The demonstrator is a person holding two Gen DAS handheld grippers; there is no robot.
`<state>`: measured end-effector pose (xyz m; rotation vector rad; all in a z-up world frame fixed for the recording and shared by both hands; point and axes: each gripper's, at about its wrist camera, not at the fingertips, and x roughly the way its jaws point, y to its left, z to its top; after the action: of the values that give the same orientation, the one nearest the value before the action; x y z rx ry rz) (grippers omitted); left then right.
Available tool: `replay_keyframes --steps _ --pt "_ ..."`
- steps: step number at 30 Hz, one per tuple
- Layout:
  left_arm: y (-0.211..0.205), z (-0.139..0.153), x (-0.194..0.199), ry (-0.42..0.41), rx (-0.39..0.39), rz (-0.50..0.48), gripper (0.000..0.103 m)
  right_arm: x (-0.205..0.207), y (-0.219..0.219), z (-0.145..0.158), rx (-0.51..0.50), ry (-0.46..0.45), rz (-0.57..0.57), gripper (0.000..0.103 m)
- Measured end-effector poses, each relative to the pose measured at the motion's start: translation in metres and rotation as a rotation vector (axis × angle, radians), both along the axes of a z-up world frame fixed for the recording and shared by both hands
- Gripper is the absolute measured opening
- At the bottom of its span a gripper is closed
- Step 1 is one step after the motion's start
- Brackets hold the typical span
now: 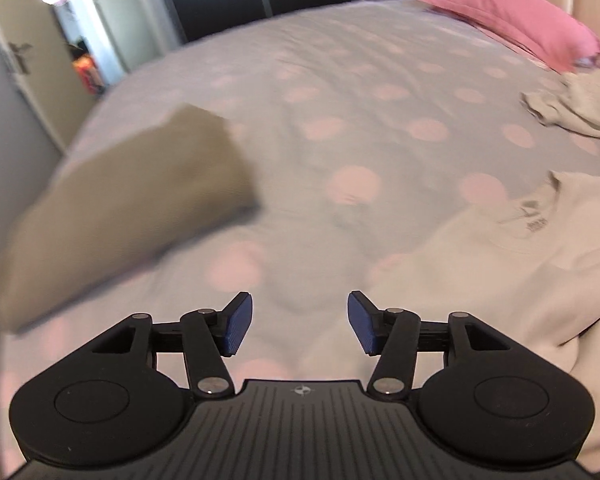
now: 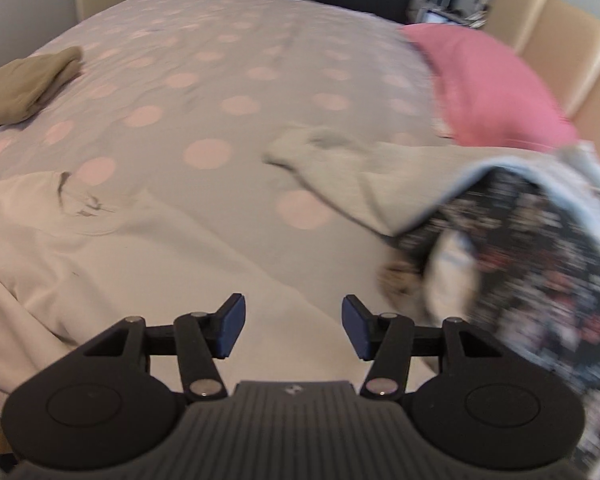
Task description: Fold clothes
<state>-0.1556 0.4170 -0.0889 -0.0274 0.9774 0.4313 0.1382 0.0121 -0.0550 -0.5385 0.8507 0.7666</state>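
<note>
A folded tan garment (image 1: 128,208) lies on the bed at the left, also in the right wrist view as the tan garment (image 2: 24,80) far left. A cream shirt (image 1: 512,264) with a small chest print lies loose on the spread; the same cream shirt (image 2: 120,248) sits under the right gripper. My left gripper (image 1: 300,324) is open above bare bedspread, between the tan garment and the cream shirt. My right gripper (image 2: 293,326) is open over the shirt's lower part, with nothing between its fingers. A grey garment (image 2: 364,168) and a dark patterned garment (image 2: 520,260) lie to the right.
The bed (image 1: 340,92) has a grey spread with pink dots. A pink pillow (image 2: 480,84) rests by the beige headboard (image 2: 560,52). A crumpled grey garment (image 1: 576,104) lies near the pillow. A door (image 1: 28,60) and dark wardrobes stand beyond the bed.
</note>
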Motion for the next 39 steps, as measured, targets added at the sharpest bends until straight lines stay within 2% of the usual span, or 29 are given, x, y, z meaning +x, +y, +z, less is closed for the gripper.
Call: replay_keyframes --steps 4,10,12,13,16,20,25,27,29,30,32,33,37,39 --pt "-0.001 -0.035 0.026 0.038 -0.053 -0.056 0.054 0.019 0.029 -0.038 0.0 0.061 0.02 0.057" --pt "0.005 -0.075 0.042 0.091 -0.112 -0.068 0.054 0.046 0.058 -0.082 0.003 0.128 0.028 0.059" --pt "0.007 -0.086 0.044 0.114 -0.128 -0.072 0.054 0.055 0.066 -0.096 -0.008 0.135 0.035 0.074" --pt "0.007 -0.091 0.045 0.121 -0.126 -0.078 0.055 0.059 0.069 -0.101 -0.014 0.136 0.036 0.075" --pt "0.008 -0.096 0.042 0.095 -0.119 -0.072 0.064 0.07 0.076 -0.116 -0.025 0.145 0.042 0.075" --pt "0.011 -0.098 0.038 0.061 -0.153 -0.035 0.064 0.078 0.078 -0.134 -0.039 0.193 0.041 0.073" --pt "0.002 -0.097 0.039 0.065 -0.138 -0.015 0.056 0.069 0.074 -0.132 -0.032 0.193 0.055 0.061" --pt "-0.002 -0.096 0.04 0.068 -0.141 -0.015 0.047 0.065 0.073 -0.131 -0.032 0.193 0.062 0.045" --pt "-0.007 -0.094 0.041 0.069 -0.139 -0.021 0.028 0.059 0.073 -0.126 -0.044 0.183 0.069 0.029" --pt "-0.01 -0.093 0.041 0.069 -0.135 -0.017 0.024 0.056 0.072 -0.123 -0.047 0.175 0.07 0.022" --pt "-0.017 -0.09 0.041 0.064 -0.125 0.004 0.008 0.047 0.071 -0.117 -0.051 0.14 0.064 0.017" --pt "-0.02 -0.088 0.041 0.061 -0.121 0.017 0.006 0.043 0.07 -0.113 -0.049 0.119 0.057 0.015" --pt "-0.03 -0.059 0.031 -0.012 -0.067 0.075 0.005 0.02 0.061 -0.083 -0.011 0.017 0.038 0.013" --pt "-0.032 -0.036 0.021 -0.081 -0.054 0.098 0.005 0.008 0.054 -0.06 0.013 -0.043 0.044 0.013"
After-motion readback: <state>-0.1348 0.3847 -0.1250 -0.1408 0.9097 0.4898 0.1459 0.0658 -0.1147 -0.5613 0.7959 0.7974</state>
